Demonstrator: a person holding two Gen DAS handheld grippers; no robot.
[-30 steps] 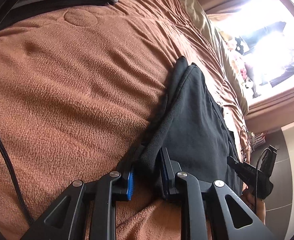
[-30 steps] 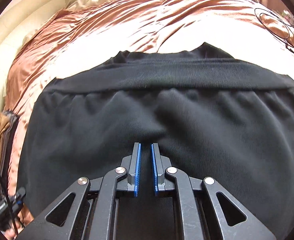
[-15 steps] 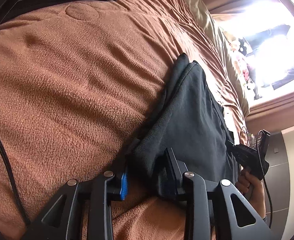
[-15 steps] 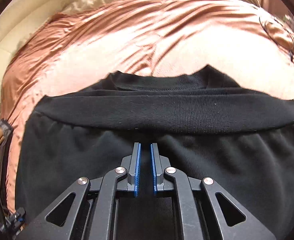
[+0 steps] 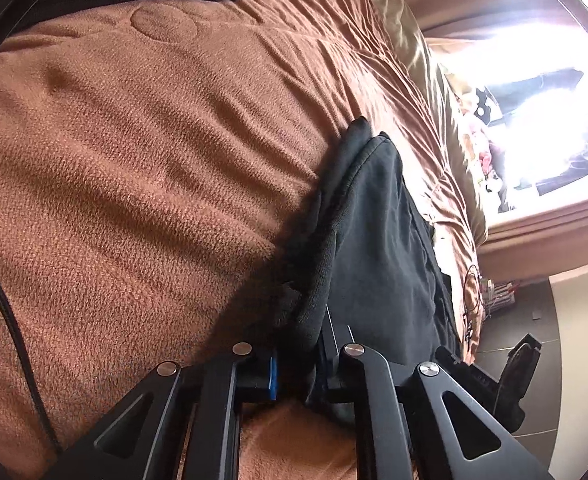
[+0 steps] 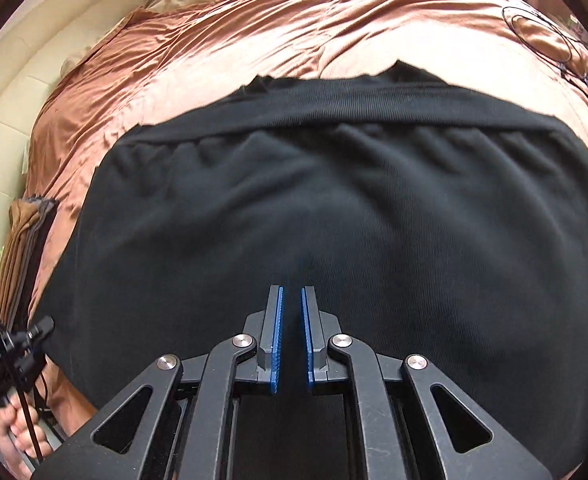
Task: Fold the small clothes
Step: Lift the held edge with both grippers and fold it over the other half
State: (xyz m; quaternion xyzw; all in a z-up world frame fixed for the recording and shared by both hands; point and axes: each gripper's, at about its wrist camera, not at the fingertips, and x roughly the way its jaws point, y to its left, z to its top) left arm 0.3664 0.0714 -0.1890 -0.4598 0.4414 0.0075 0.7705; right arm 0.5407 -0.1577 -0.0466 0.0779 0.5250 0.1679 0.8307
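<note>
My left wrist camera sits low and close over the brown bedspread (image 5: 141, 184), looking along the left gripper (image 5: 298, 364) up the bed toward a bright window (image 5: 534, 112), with the black garment (image 5: 378, 240) seen edge-on from its side. My right wrist camera looks steeply down along the right gripper (image 6: 291, 336) onto the same garment (image 6: 334, 208), very near, facing the cream padded headboard (image 6: 25, 92). Both views share garment, bedspread and the folded pile (image 6: 21, 252).
</note>
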